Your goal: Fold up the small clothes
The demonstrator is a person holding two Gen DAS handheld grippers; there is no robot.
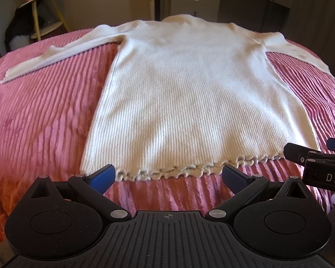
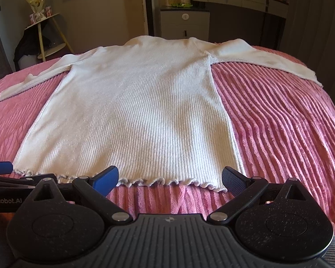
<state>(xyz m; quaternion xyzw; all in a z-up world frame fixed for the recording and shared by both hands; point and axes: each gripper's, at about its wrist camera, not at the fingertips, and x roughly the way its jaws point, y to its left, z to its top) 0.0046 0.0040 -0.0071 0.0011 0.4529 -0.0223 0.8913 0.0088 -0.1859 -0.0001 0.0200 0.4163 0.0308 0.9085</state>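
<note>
A cream ribbed long-sleeve sweater [image 1: 189,93] lies flat on the pink bedspread, neck at the far side, frilled hem nearest me, both sleeves spread out to the sides. It also shows in the right wrist view [image 2: 131,116]. My left gripper [image 1: 168,175] is open and empty, its blue fingertips just short of the hem's left half. My right gripper [image 2: 169,176] is open and empty at the hem's right half. Each gripper shows at the edge of the other's view.
The pink ribbed bedspread [image 1: 44,111] covers the whole bed. Beyond the far edge stand a small round shelf table [image 2: 47,35] at the left and a grey cabinet [image 2: 185,22] with a dresser behind the sweater's neck.
</note>
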